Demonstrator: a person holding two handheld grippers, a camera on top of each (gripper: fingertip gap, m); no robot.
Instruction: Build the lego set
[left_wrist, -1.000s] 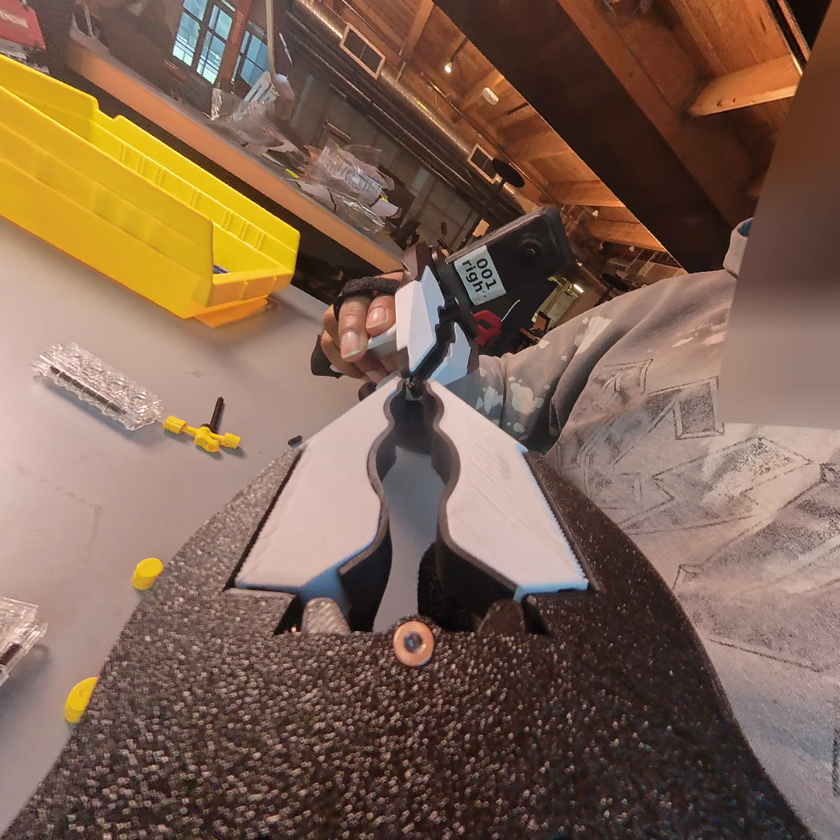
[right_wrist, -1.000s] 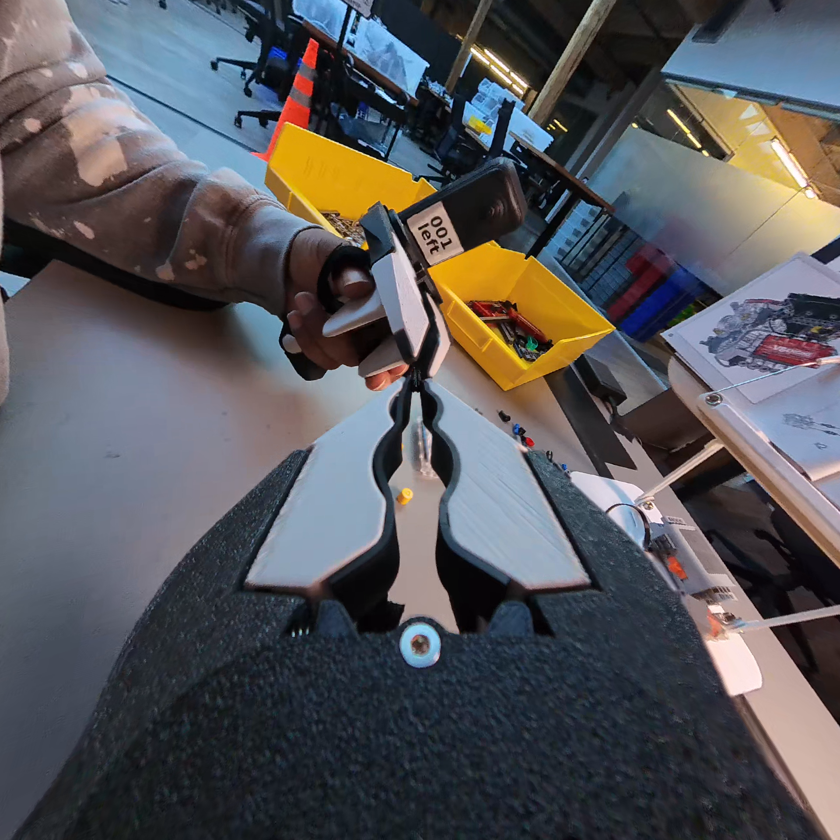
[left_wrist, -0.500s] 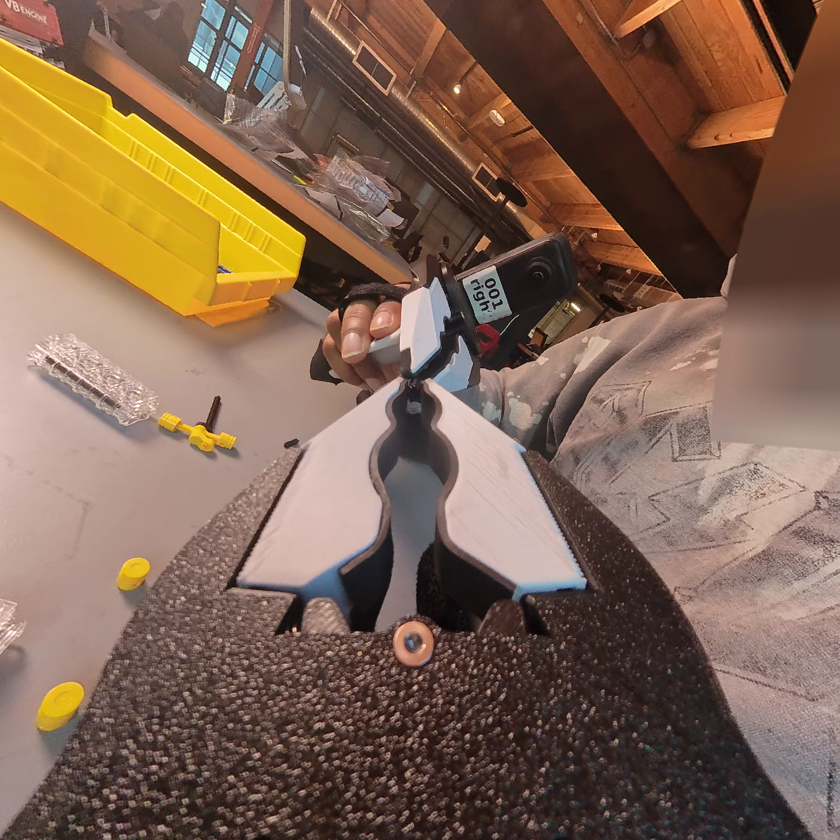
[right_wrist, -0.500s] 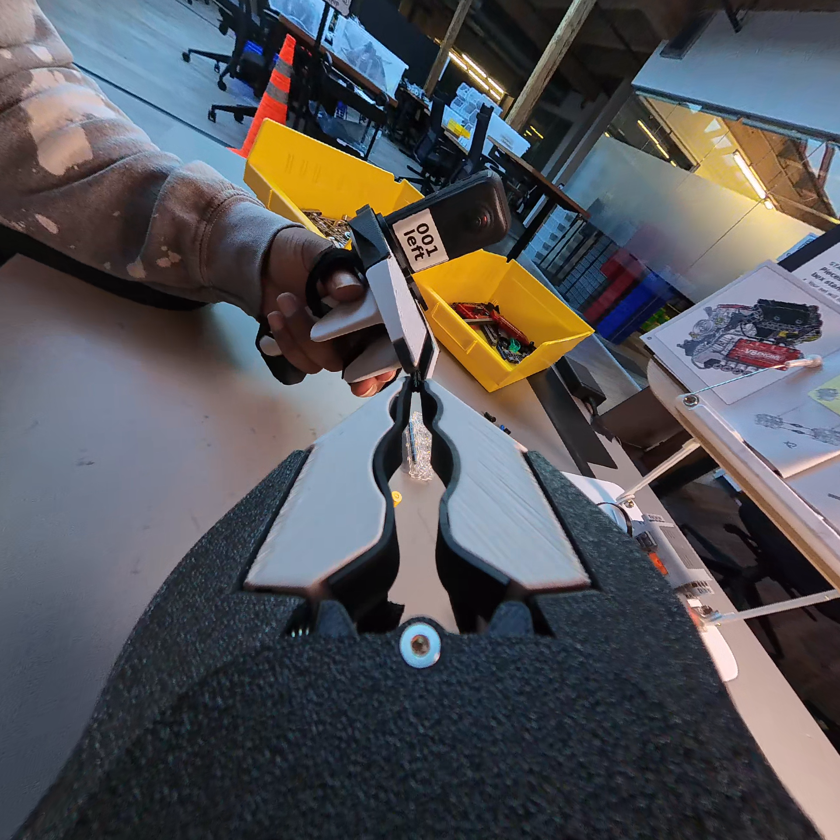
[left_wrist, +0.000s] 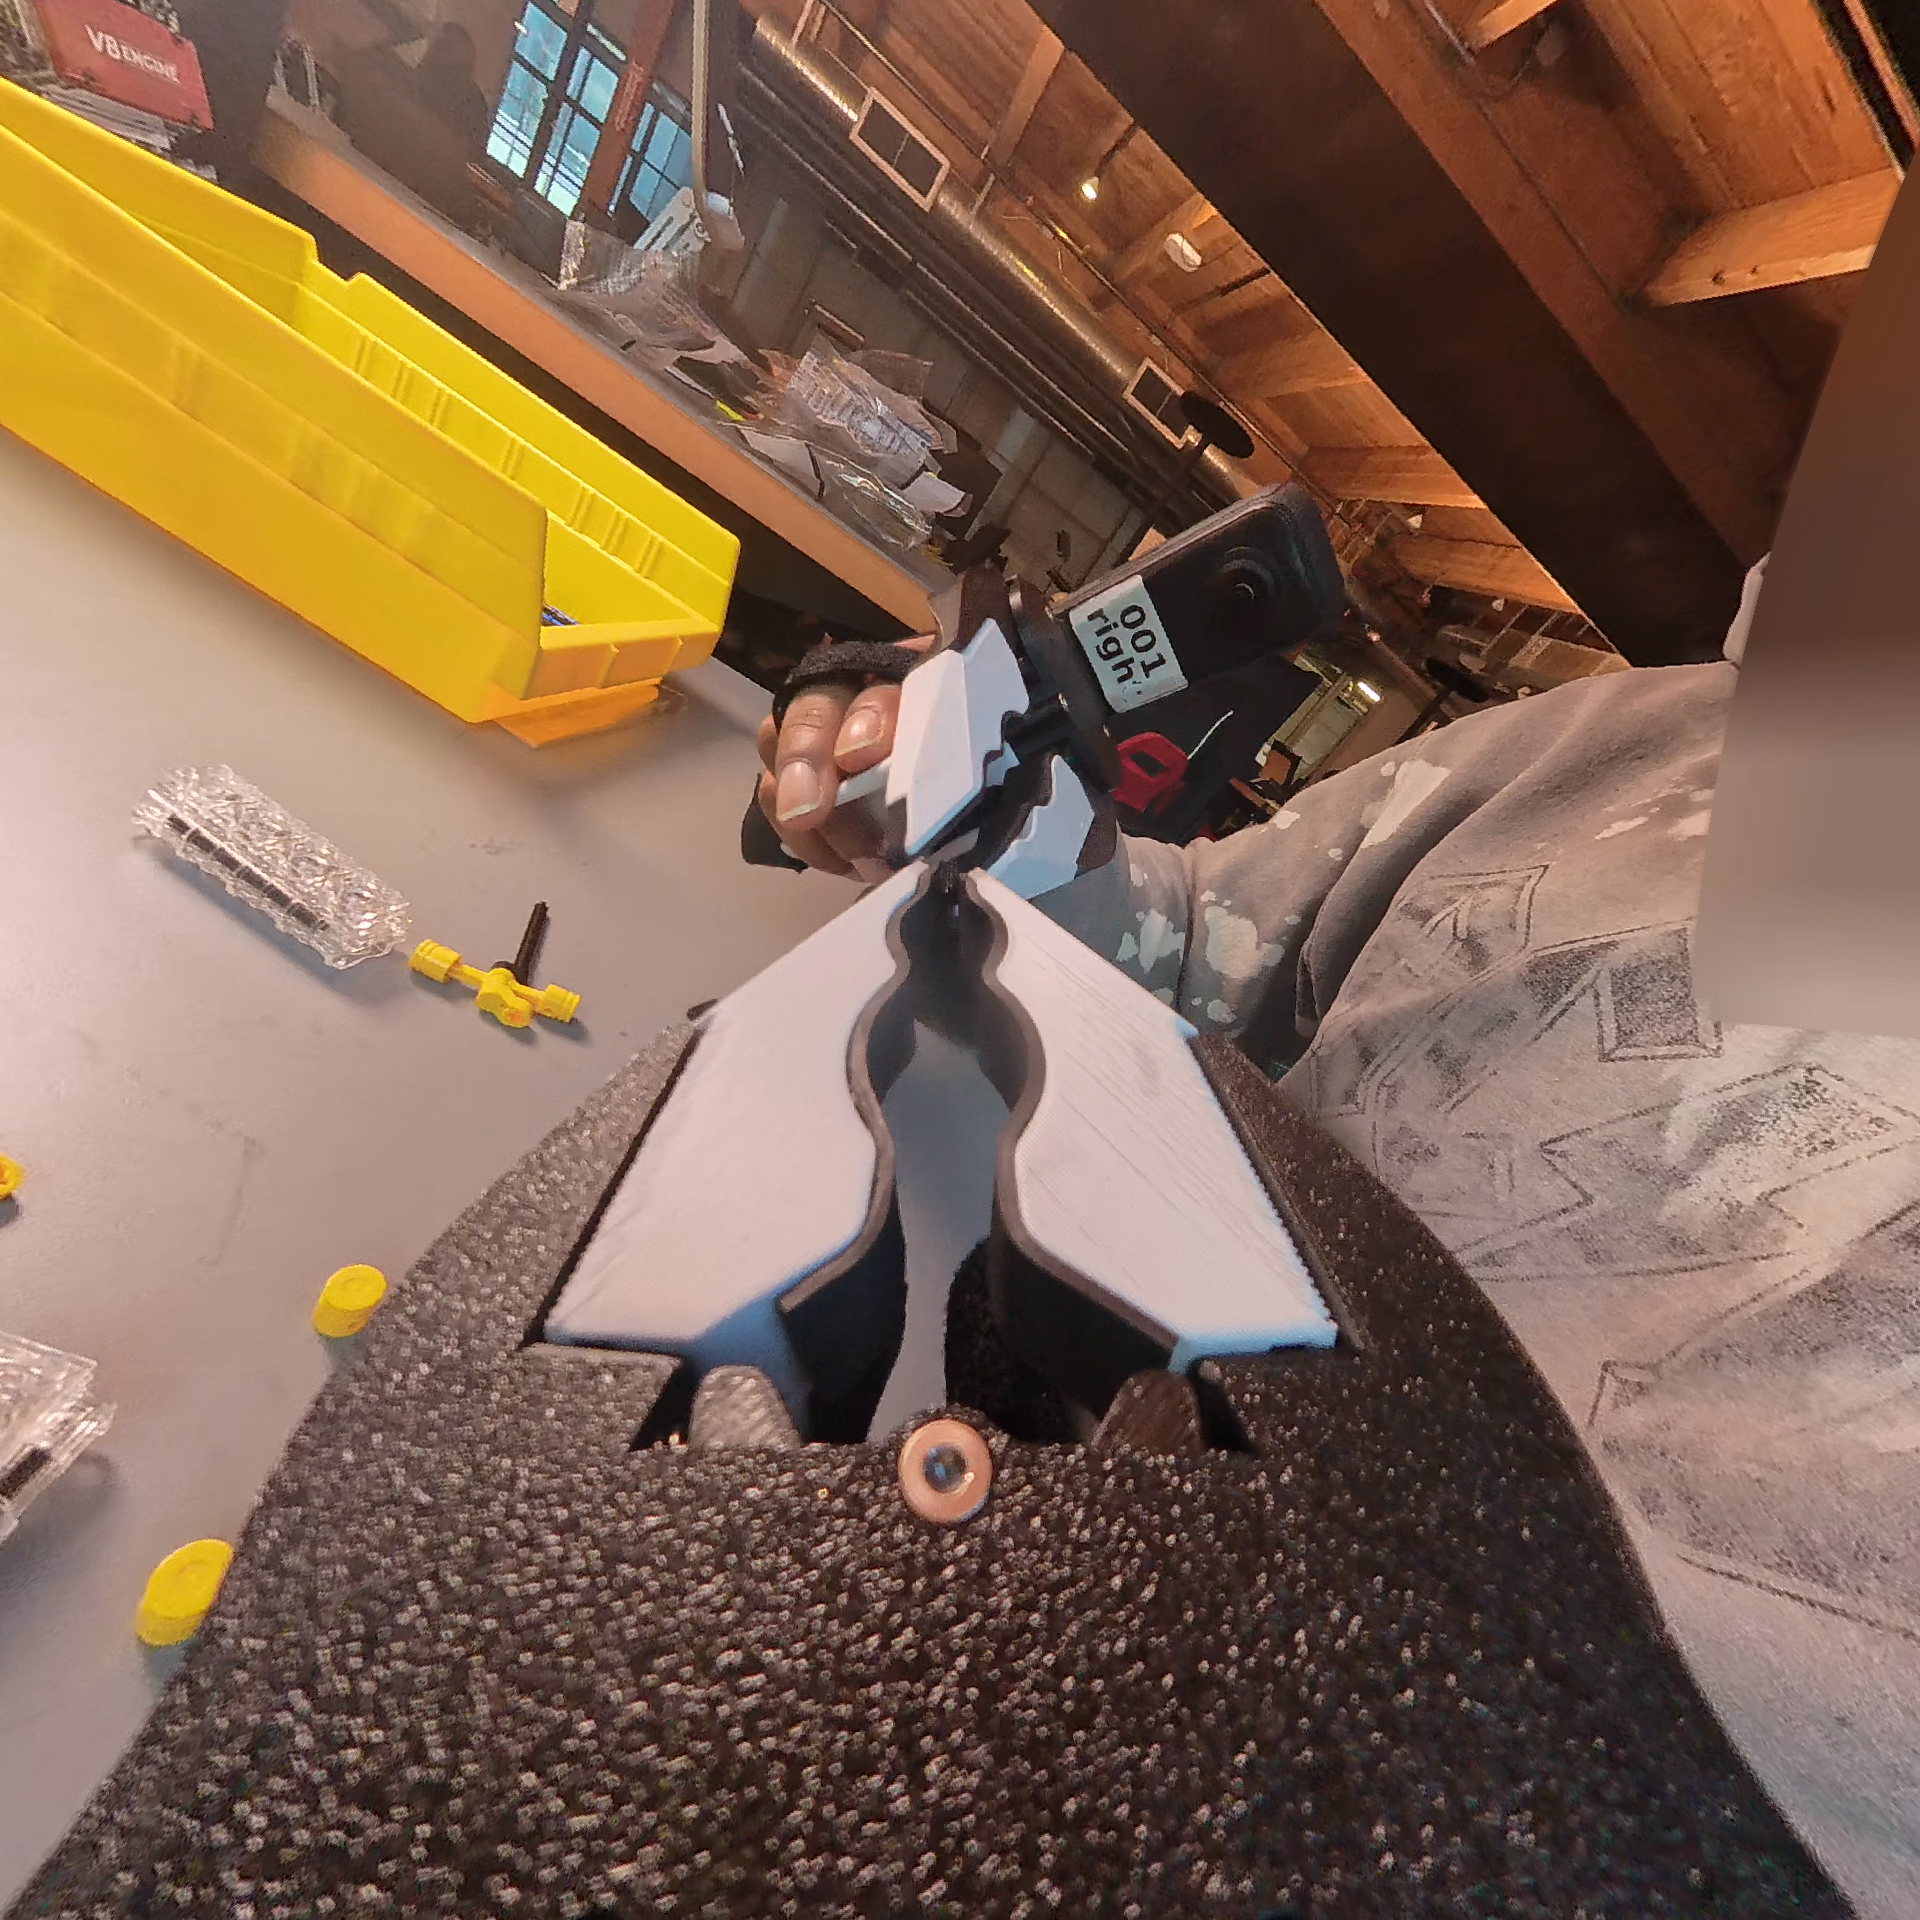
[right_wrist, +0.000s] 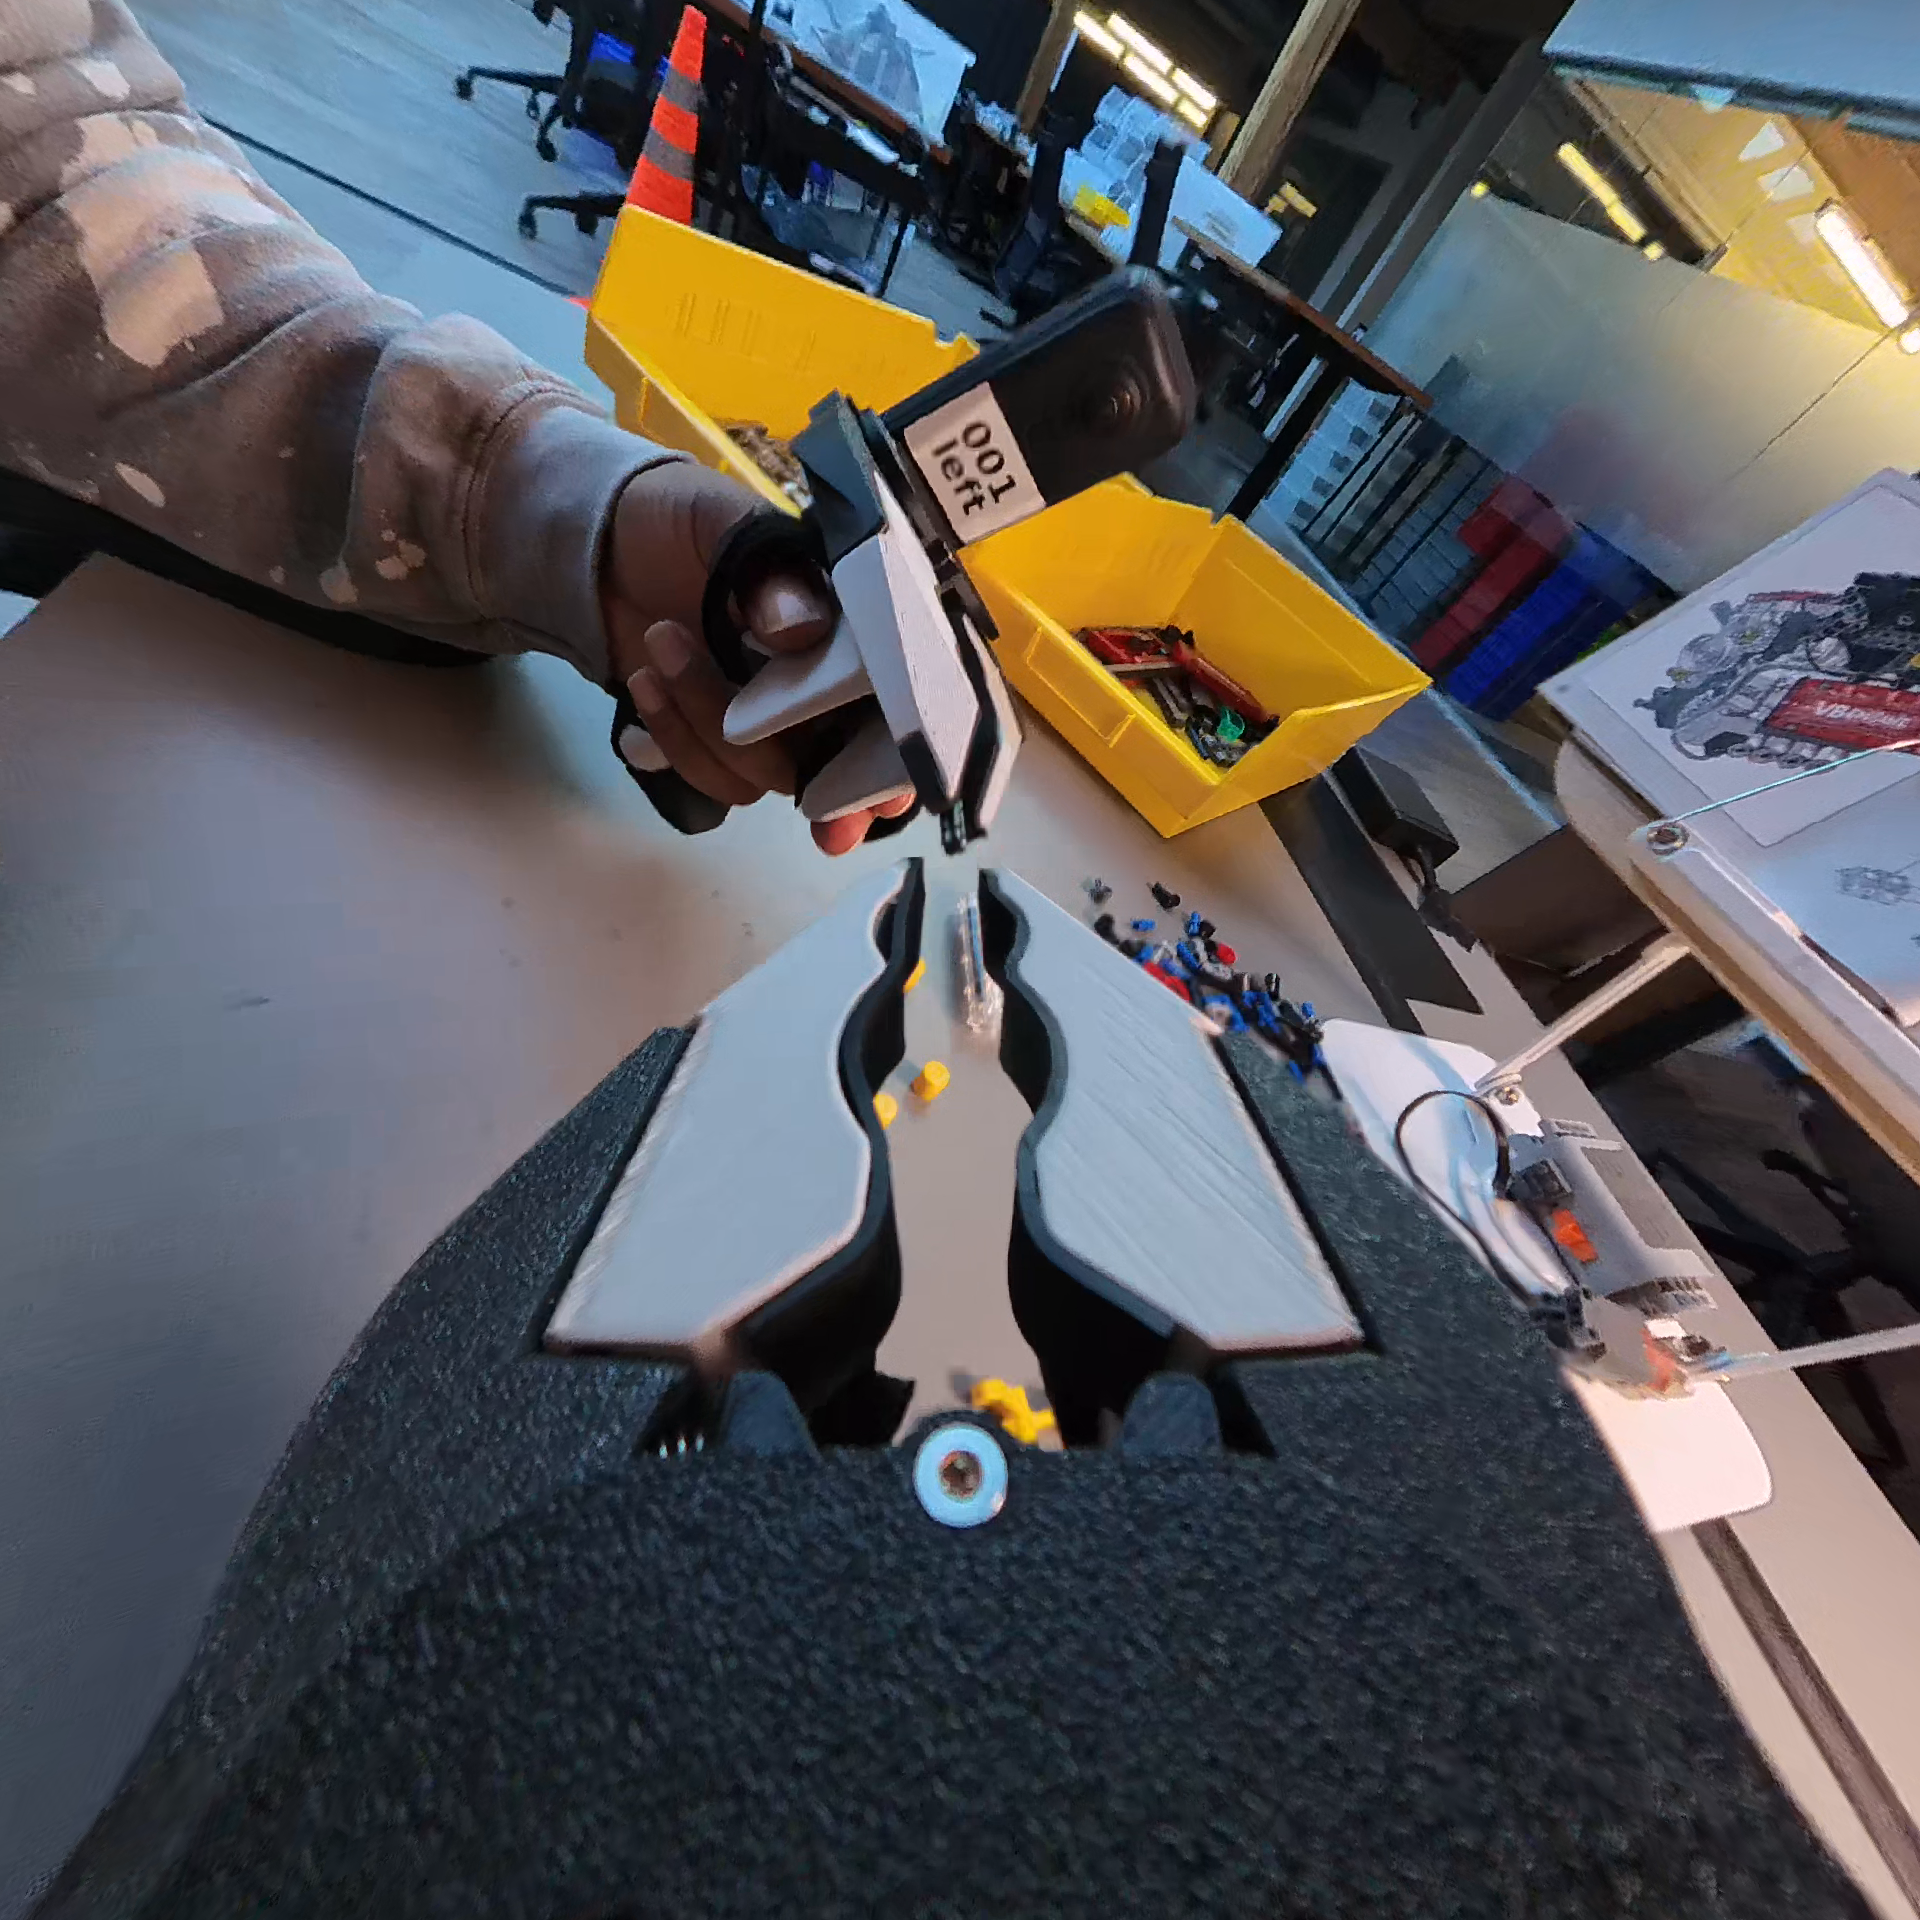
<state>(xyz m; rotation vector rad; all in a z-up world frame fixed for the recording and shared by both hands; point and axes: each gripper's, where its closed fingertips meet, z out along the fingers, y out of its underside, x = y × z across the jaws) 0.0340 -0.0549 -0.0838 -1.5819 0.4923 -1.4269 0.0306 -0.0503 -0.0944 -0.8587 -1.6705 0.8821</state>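
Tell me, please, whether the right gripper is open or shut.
Open: in its own view, the right gripper shows a clear gap between its fingertips, with the table visible through it.

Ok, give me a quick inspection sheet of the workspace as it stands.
Surface: grey table, flat.
Job's things: small black piece, pinched in the left tool.
Clutter: clear packet, yellow cross piece, yellow caps, pile of small coloured pieces, yellow bins.
Tools: left tool shut on the piece; right tool open, empty, tips close to the piece.
Cables: black wire looped on a white pad.
Surroundings: picture sheet on a stand, orange cone.
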